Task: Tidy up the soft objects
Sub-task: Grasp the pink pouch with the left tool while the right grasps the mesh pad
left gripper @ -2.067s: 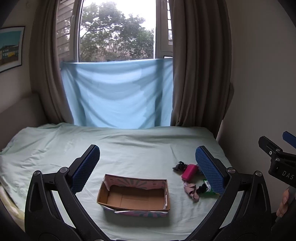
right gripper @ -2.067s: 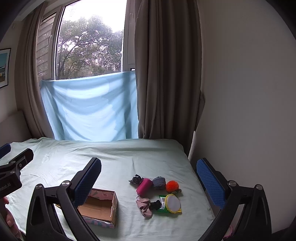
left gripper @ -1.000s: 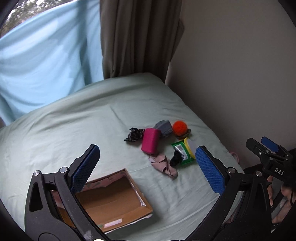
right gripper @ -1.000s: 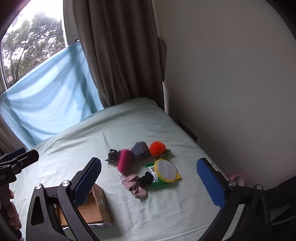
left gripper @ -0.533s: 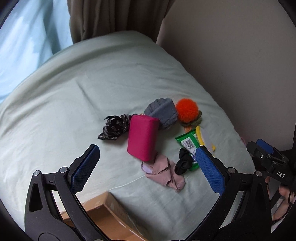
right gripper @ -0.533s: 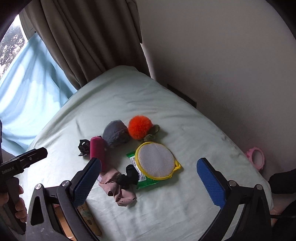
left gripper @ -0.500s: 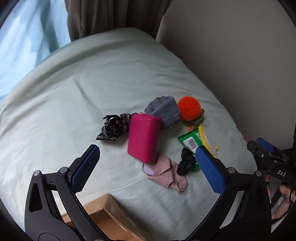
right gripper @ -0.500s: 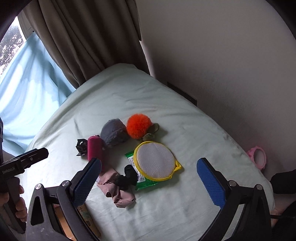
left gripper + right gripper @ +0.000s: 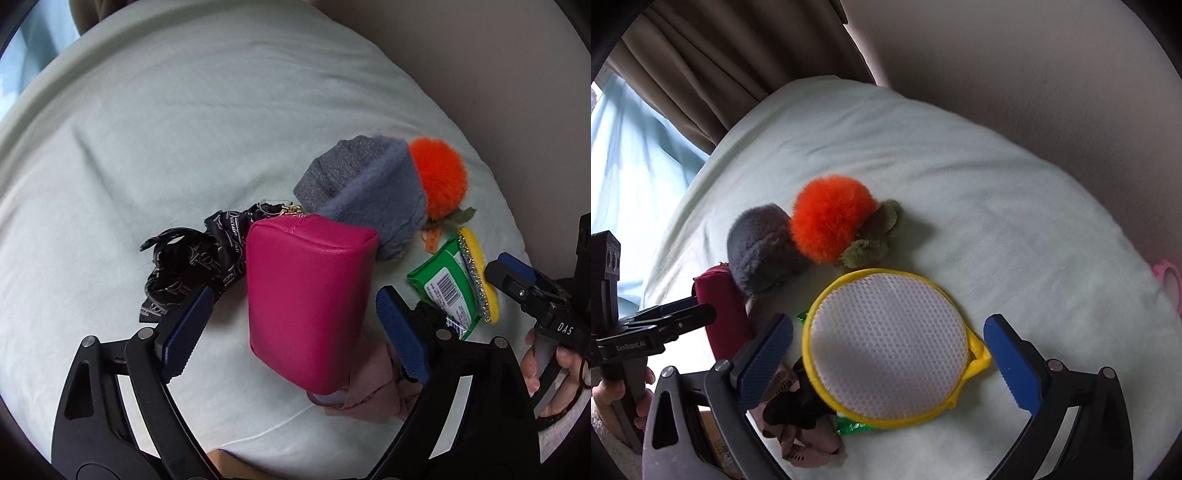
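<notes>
Looking down the left wrist view: left hand-held gripper (image 9: 291, 325) tilted steeply toward the pale green bed sheet (image 9: 184, 122). Its jaws have just been closing; they stand on either side of a magenta leatherette zip pouch (image 9: 308, 299), blue pads clear of its sides, nothing gripped. Pouch lies on the bed, its near end over a dusty-pink crumpled fabric piece (image 9: 365, 391). Black ribbon scrunchie with white lettering (image 9: 192, 262) touching the pouch's left side. Grey fleece bundle (image 9: 365, 192) against the pouch's far corner, orange fluffy pompom (image 9: 439, 181) pressed to the bundle's right. Green plastic packet with a barcode (image 9: 443, 284) lies right of the pouch, yellow-rimmed round mesh pad (image 9: 478, 273) seen edge-on atop it. Corner of a brown cardboard box (image 9: 231, 467) just at the bottom edge. Right hand-held gripper (image 9: 517, 280) enters at far right, a person's fingers (image 9: 532, 365) on its handle.

Right wrist view: right hand-held gripper (image 9: 890, 363) wide open, empty, straddling the yellow-rimmed round mesh pad (image 9: 886, 347), pads apart from it. Pad rests on the green packet (image 9: 849, 426). Beyond it, the orange pompom (image 9: 831, 218) with olive felt leaves (image 9: 875, 236), touching the grey bundle (image 9: 761, 247). Magenta pouch (image 9: 724, 314) at left, partly behind the left hand-held gripper (image 9: 687, 314). Pink fabric (image 9: 805, 446) and a small black scrunchie (image 9: 798, 406) by the left finger. Pink plastic ring (image 9: 1169, 277) off the bed's right edge.
</notes>
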The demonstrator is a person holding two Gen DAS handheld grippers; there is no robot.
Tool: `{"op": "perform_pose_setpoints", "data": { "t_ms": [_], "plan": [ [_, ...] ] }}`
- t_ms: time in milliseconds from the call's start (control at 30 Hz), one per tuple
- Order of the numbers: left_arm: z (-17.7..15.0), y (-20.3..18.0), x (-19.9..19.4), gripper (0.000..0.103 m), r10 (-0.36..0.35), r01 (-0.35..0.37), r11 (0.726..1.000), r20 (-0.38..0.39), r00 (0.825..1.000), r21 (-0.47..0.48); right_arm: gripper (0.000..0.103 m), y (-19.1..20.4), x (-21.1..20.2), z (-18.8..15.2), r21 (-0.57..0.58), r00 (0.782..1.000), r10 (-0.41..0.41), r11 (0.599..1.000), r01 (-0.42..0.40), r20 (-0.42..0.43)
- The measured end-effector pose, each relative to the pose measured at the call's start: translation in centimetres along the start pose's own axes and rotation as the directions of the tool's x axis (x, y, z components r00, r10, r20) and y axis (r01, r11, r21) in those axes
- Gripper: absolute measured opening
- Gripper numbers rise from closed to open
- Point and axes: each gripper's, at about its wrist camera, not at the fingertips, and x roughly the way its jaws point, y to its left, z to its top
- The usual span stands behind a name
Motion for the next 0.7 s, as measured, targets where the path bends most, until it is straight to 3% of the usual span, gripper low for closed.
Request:
{"op": "perform_pose_setpoints", "data": {
  "t_ms": [100, 233, 400, 533, 700],
  "plan": [
    [0.1, 0.0, 1.6, 0.077, -0.006, 0.006, 1.0, -0.037, 0.999, 0.009, 0.094, -0.5, 1.6, 0.0, 0.022, 1.0, 0.017, 1.0, -0.017, -0.021],
    [-0.2, -0.4, 3.1, 0.065, -0.004, 0.006, 1.0, -0.073, 0.997, 0.029, 0.092, -1.1, 3.0, -0.4, 0.05, 0.998, 0.044, 0.998, -0.042, -0.041],
    [-0.1, -1.2, 3.8, 0.056, 0.047, -0.043, 0.998, -0.072, 0.996, 0.056, 0.087, -1.3, 2.6, -0.9, 0.042, 0.998, 0.047, 0.998, -0.046, -0.029],
    [0.0, -0.9, 3.7, 0.043, 0.063, -0.062, 0.998, -0.057, 0.996, 0.035, 0.081, -1.6, 2.9, -0.8, 0.035, 0.998, 0.049, 0.998, -0.047, -0.036],
    [-0.8, -0.7, 2.3, 0.036, 0.061, -0.061, 0.998, -0.037, 0.997, -0.006, 0.065, -1.1, 2.7, -1.2, 0.018, 0.999, 0.038, 0.999, -0.038, -0.032]
  ]
}}
